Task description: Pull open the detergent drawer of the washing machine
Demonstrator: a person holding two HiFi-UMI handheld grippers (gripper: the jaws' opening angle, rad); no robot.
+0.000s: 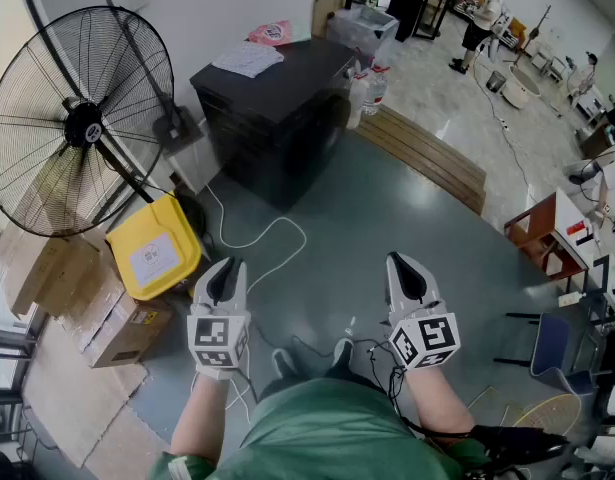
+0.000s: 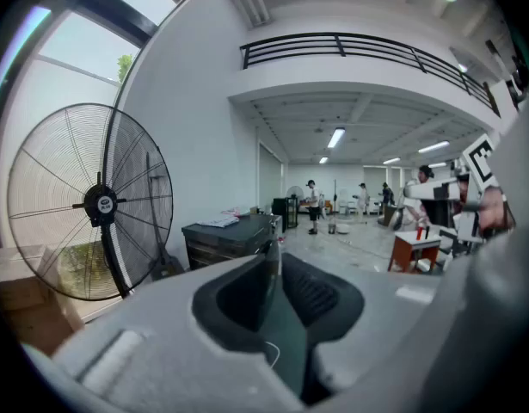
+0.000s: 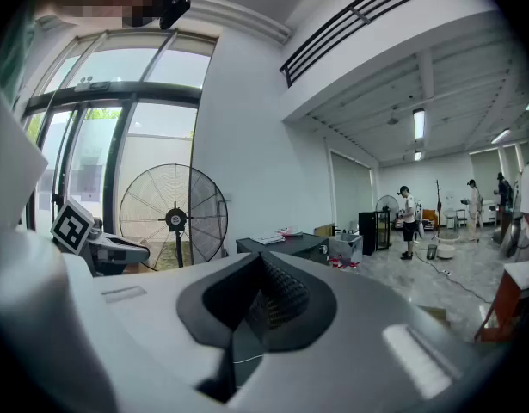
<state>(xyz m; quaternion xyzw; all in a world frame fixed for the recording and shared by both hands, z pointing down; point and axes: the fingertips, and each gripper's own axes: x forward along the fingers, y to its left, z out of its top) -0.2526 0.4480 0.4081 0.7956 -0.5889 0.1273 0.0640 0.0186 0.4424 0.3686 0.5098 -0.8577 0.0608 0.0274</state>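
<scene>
No washing machine or detergent drawer shows in any view. My left gripper [image 1: 228,264] hangs over the grey floor at lower left, its jaws drawn together to a thin slit with nothing between them. In the left gripper view the left gripper [image 2: 274,247] points toward a black cabinet [image 2: 230,235]. My right gripper [image 1: 400,259] hangs level with it at lower right, shut and empty. In the right gripper view the right gripper [image 3: 261,257] faces the same cabinet [image 3: 286,246] and a big fan [image 3: 175,220].
A large floor fan [image 1: 82,128] stands at left, with a yellow box [image 1: 155,249] and cardboard boxes [image 1: 97,313] beneath it. The black cabinet [image 1: 277,108] is ahead, a white cable [image 1: 257,240] lies on the floor, a wooden bench [image 1: 427,153] sits to the right. People [image 1: 479,23] stand far back.
</scene>
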